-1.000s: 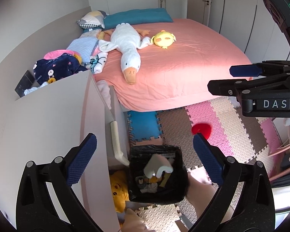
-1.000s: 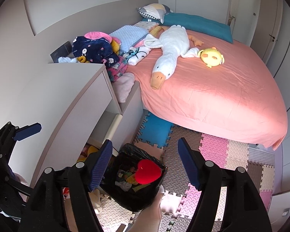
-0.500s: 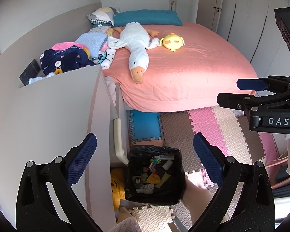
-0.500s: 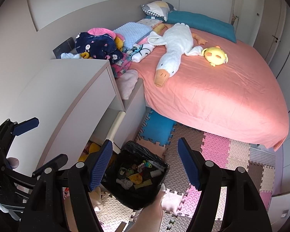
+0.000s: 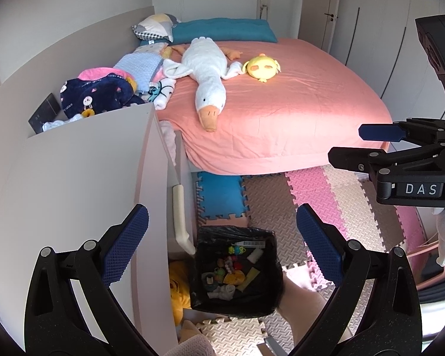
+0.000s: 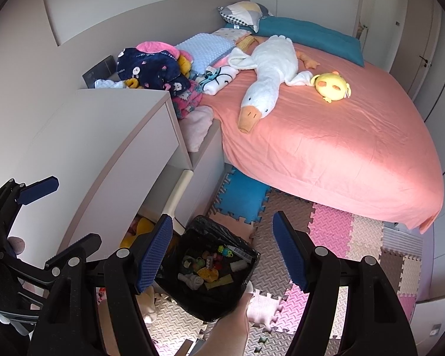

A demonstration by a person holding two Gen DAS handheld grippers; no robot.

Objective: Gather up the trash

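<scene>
A: Where now? Lined bin (image 5: pixel 237 267) of small trash (image 5: pixel 228 276) below and between both fingers, all spread apart, holding nothing.

B: Probably light, crumpled, soft scraps. Best pinched mid-body, gently.

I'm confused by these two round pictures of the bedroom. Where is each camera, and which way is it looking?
Left wrist view: sits on the left gripper, high up, tilted down at the black trash bin and pink bed; shows its own open blue jaws, the right gripper at the right edge, and a leg.
Right wrist view: sits on the right gripper, looking down at the same bin; shows its open jaws and the left gripper at left.
Both share the bin, bed, white goose toy and foam floor mats.
</scene>
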